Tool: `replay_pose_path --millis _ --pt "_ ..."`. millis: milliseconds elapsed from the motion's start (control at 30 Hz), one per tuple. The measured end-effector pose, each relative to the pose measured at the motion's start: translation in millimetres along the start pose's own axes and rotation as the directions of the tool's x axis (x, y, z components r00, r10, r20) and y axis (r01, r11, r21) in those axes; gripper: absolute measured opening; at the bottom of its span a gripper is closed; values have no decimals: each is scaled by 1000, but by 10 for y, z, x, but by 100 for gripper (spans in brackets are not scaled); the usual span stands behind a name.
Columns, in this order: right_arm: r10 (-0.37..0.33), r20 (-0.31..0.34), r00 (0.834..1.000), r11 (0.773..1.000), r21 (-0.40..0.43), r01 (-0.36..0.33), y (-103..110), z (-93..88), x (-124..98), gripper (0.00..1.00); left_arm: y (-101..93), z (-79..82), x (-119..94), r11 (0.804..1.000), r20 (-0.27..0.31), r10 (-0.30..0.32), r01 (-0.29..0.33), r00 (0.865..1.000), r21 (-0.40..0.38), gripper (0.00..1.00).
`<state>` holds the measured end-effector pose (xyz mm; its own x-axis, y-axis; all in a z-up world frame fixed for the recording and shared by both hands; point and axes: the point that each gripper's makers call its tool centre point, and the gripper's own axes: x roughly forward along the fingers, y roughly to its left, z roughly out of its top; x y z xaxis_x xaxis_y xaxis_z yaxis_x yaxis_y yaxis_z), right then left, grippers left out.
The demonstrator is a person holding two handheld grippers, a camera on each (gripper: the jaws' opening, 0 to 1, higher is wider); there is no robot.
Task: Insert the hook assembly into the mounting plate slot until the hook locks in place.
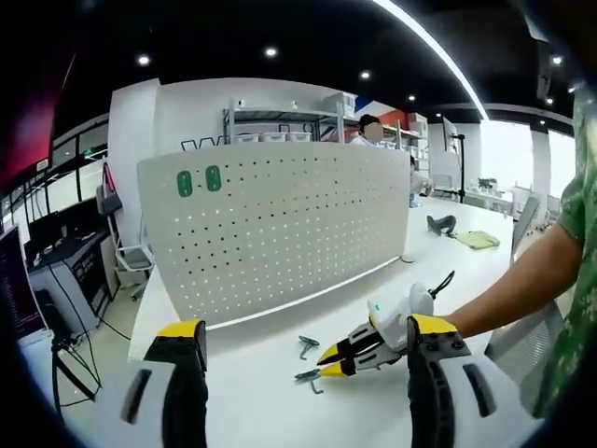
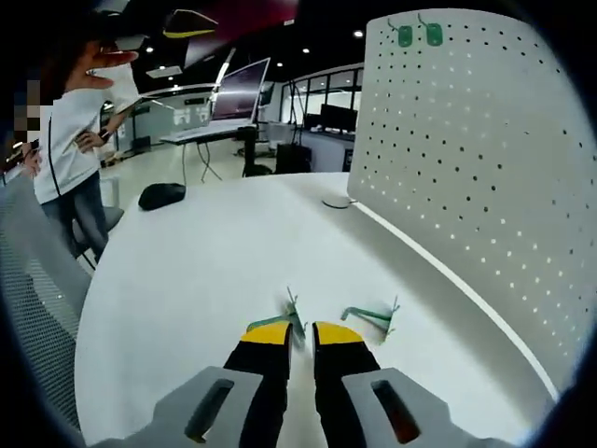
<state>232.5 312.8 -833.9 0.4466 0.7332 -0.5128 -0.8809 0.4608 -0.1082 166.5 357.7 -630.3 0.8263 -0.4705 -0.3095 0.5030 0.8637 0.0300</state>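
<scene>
Two small green hooks lie on the white table in front of the white pegboard (image 1: pixel 280 224). In the right gripper view, the nearer hook (image 2: pixel 292 313) has its end in the narrow gap between my right gripper's (image 2: pixel 302 334) yellow tips, which are shut on it at table level. The second hook (image 2: pixel 373 315) lies free just to the right, closer to the pegboard (image 2: pixel 466 168). In the left gripper view, my left gripper (image 1: pixel 308 331) is wide open and holds nothing. Past it, a gloved hand holds the right gripper (image 1: pixel 328 362) at the lower hook (image 1: pixel 310 377), with the other hook (image 1: pixel 308 345) above.
Two green pieces (image 1: pixel 199 180) sit high on the pegboard's left corner, also seen as green pieces (image 2: pixel 419 35) in the right gripper view. A dark object (image 2: pixel 161 195) lies on the far table. A person (image 2: pixel 70 140) stands at the left. Monitors and shelves stand behind.
</scene>
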Motion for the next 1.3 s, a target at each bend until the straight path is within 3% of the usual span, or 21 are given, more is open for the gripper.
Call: replay_pose_path --millis 467,933,1300 --pt "26 -14 1000 997 -78 -27 53 -61 62 3 13 -69 45 1000 -23 -1 1 1000 -8 90" --pt "24 0 1000 997 -74 -24 31 -11 32 1 10 -118 19 1000 -37 -3 3 999 -8 90" --pt "34 13 999 989 142 -36 -100 80 -118 0 -56 -131 -5 1000 -43 -18 19 999 17 89"
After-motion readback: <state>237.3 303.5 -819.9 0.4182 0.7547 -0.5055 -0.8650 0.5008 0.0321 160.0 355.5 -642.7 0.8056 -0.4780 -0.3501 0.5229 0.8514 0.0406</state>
